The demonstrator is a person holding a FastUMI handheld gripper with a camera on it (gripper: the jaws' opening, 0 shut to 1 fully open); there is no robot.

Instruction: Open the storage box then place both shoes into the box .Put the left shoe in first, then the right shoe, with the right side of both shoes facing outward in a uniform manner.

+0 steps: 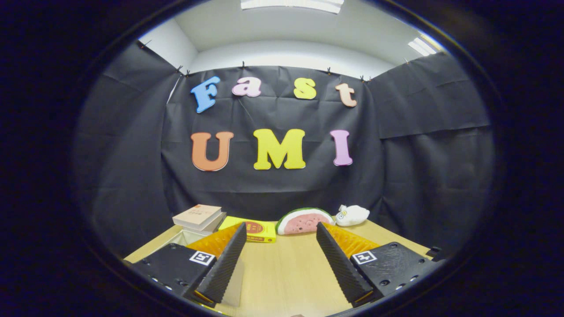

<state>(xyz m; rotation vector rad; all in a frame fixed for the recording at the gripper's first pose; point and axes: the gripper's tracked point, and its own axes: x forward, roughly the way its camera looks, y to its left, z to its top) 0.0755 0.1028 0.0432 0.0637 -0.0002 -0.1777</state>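
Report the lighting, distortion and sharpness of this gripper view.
Gripper view: ceiling lights give even light, blown out to white glare; the fisheye lens bows the cloth wall and the wooden table edges outward; the books, yellow box, watermelon toy and white toy look reasonably sharp; the open gripper casts a soft shadow beside its left finger.

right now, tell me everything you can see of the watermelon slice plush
The watermelon slice plush is a soft half-round toy: green rind along the curved top, pink flesh with dark seeds. It stands upright on the wooden table, beyond the open gripper, between the yellow book and white plush toy.
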